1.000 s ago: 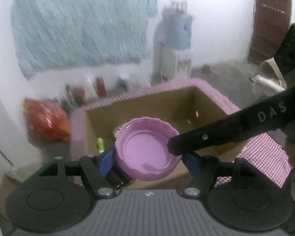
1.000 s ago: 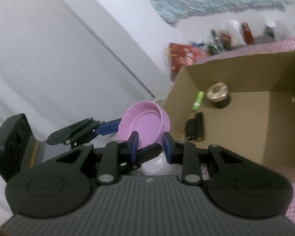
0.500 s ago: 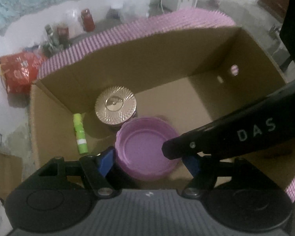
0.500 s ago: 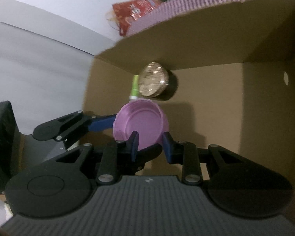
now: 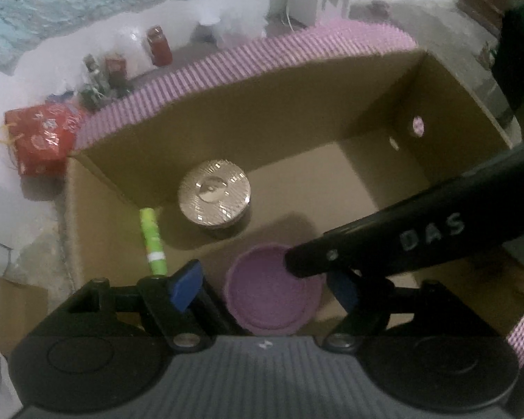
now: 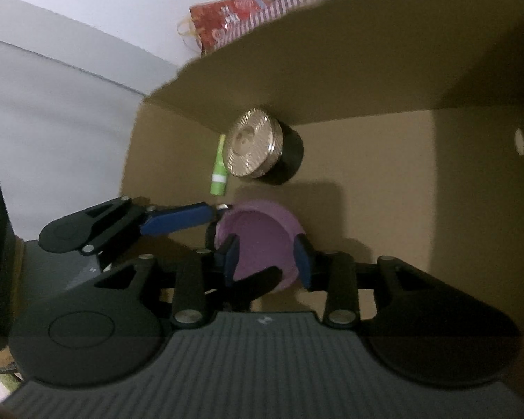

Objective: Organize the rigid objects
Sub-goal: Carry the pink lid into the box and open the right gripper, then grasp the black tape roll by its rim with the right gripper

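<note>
Cardboard box (image 5: 297, 111), near edge cut off, is seen to contain a silver-lidded jar (image 5: 213, 198), green tube (image 5: 152, 241) and purple lid (image 5: 272, 296). The lid, previously held above the box, now lies inside, partly hidden by the right gripper (image 6: 267, 262). Left gripper (image 5: 265, 288) jaws are parted wide; right jaws have just been opening, the lid between them, contact not discernible.

"DAS" on right tongs (image 5: 431, 235) arm; nothing else legible.
</note>
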